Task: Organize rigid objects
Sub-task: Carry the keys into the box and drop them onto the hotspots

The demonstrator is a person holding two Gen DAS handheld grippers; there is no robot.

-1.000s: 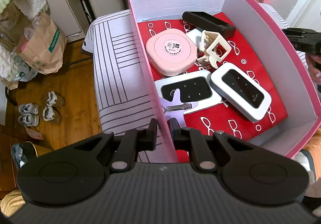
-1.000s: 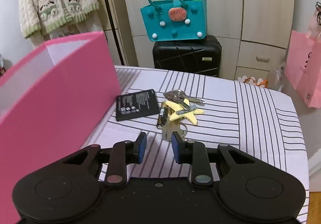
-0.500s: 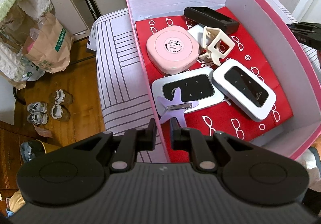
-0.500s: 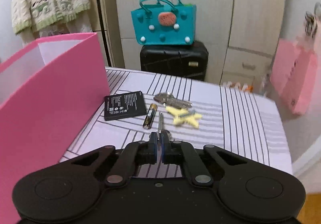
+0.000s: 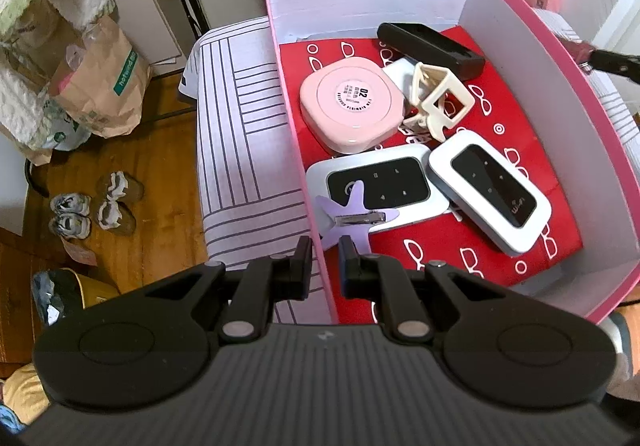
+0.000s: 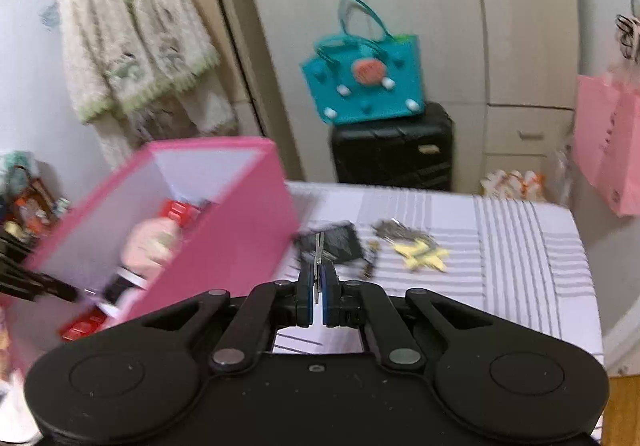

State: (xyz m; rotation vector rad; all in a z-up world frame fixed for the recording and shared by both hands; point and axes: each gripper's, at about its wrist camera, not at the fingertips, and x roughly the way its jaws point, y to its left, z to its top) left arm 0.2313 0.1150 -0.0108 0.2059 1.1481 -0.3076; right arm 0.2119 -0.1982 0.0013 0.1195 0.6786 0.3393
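A pink box (image 5: 592,118) with a red patterned floor holds a pink square device (image 5: 352,102), two white wifi routers (image 5: 378,188), a cream claw clip (image 5: 440,106), a black case (image 5: 430,50) and a purple star clip (image 5: 352,216). My left gripper (image 5: 323,258) is shut on the box's left wall. My right gripper (image 6: 317,288) is shut on a thin metal nail clipper (image 6: 319,250), raised above the striped bed (image 6: 520,246). A black battery (image 6: 334,242), an AA battery (image 6: 372,256), keys (image 6: 394,232) and a yellow star clip (image 6: 422,254) lie on the bed.
A teal bag (image 6: 364,78) sits on a black suitcase (image 6: 394,144) behind the bed. A pink paper bag (image 6: 610,150) hangs at right. Beside the bed are a wood floor, shoes (image 5: 96,206) and a paper bag (image 5: 100,86).
My right gripper closed on the nail clipper, lifted it off the bed and swung left toward the box. The left gripper kept hold of the box wall, and the box shifted slightly.
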